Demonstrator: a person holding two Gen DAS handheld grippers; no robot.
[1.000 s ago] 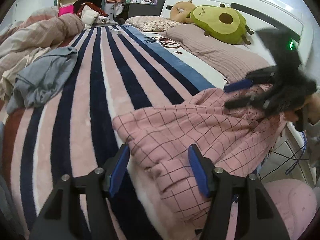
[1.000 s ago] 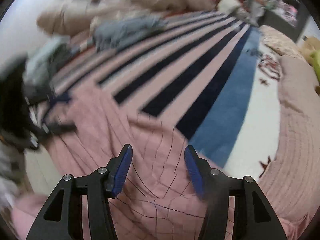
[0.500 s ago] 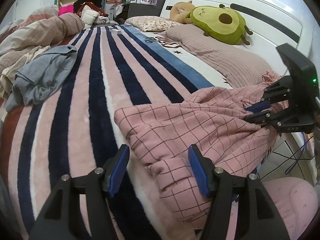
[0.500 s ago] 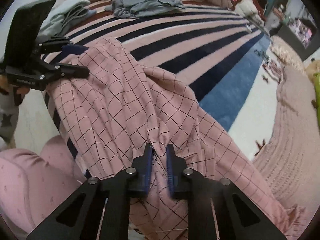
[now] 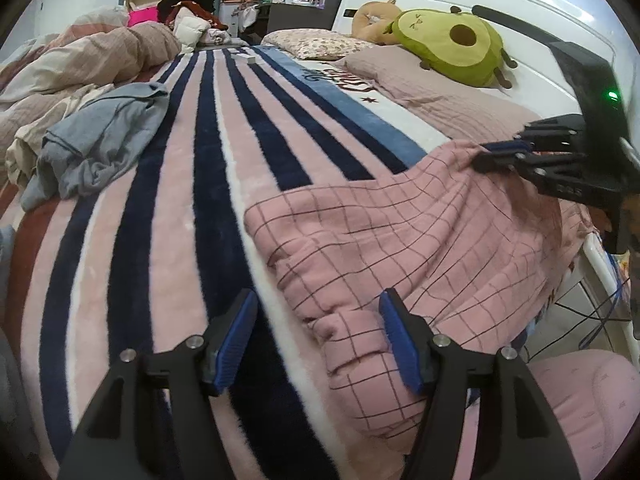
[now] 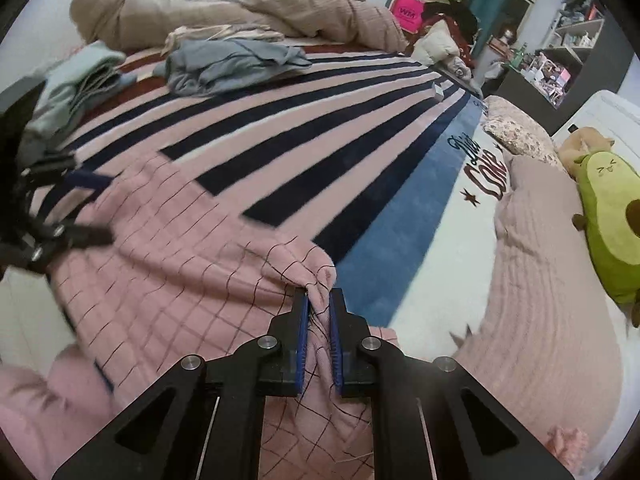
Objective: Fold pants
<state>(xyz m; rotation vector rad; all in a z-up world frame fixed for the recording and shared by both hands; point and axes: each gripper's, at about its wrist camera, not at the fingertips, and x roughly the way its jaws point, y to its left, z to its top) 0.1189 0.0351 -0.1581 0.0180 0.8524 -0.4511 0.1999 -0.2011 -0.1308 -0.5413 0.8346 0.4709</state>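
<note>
The pink checked pants (image 5: 400, 232) lie bunched at the near edge of the striped bed. My left gripper (image 5: 316, 336) is open and empty, its jaws straddling a fold of the pants at the bed edge. My right gripper (image 6: 319, 312) is shut on a pinch of the pants (image 6: 192, 264) and holds it raised a little above the blanket. The right gripper also shows in the left wrist view (image 5: 496, 156) at the right, clamped on the cloth. The left gripper shows blurred at the left edge of the right wrist view (image 6: 86, 204).
A grey garment (image 5: 100, 140) and rumpled beige bedding (image 5: 80, 64) lie at the far left of the striped blanket (image 5: 192, 184). An avocado plush (image 5: 448, 52) and pillows sit by the white headboard. A pink stool (image 5: 580, 412) stands beside the bed edge.
My right gripper, shut on the pants since half a second ago, has lifted and pulled the cloth toward the headboard side. The left gripper stays open in place.
</note>
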